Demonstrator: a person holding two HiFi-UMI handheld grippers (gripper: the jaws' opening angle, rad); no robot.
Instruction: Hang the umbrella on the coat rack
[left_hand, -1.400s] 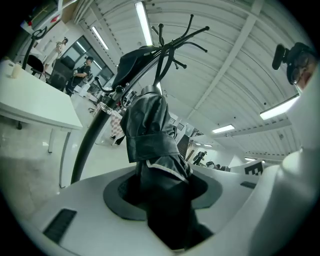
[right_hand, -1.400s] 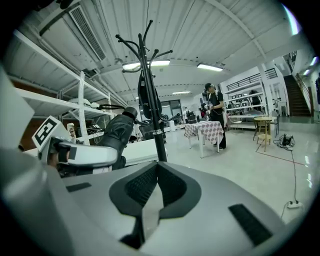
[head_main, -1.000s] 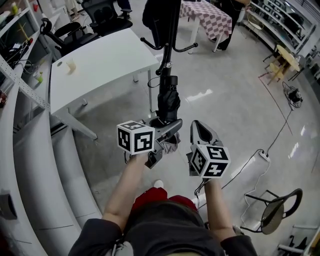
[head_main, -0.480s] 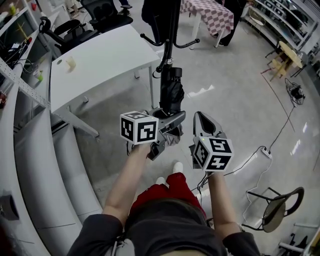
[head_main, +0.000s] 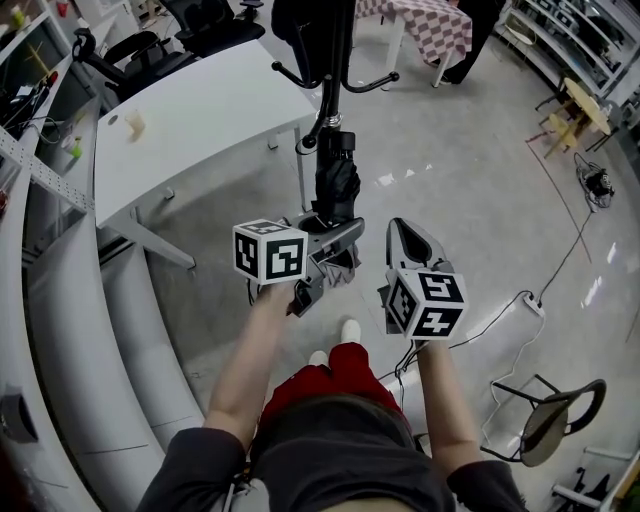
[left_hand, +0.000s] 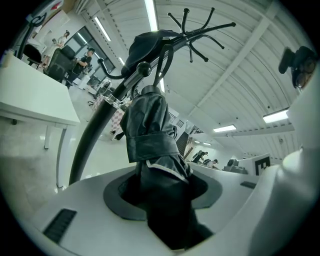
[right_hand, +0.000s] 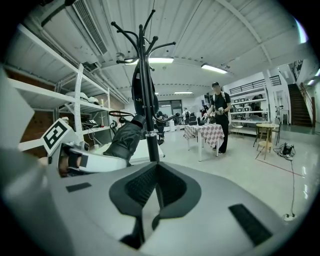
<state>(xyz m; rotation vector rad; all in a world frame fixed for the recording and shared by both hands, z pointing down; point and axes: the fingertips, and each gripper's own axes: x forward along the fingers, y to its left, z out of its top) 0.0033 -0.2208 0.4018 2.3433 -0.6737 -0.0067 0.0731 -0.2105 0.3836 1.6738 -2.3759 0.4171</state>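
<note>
Your left gripper (head_main: 335, 240) has its jaws closed around the folded umbrella (head_main: 337, 190), biting into the loose canopy cloth near one end. The rest of the umbrella reaches up the middle of the head view to the coat rack (head_main: 340, 60), and its far end sits just beside the pole. Your right gripper (head_main: 400, 235), right of centre, has its jaws together on nothing.

The umbrella looks light, but what you're pinching is soft, slick fabric over a stiff shaft, so it could twist or slide in the pads. A hold on the shaft or handle would probably be firmer.

The left gripper view shows the cloth bunched between the pads and a knobbed hook (left_hand: 144, 67) right behind the umbrella, which the head view flattens. The right gripper view alone shows the whole rack side-on, with a dark garment (right_hand: 140, 95) already hanging on it and free hooks at the top.
</note>
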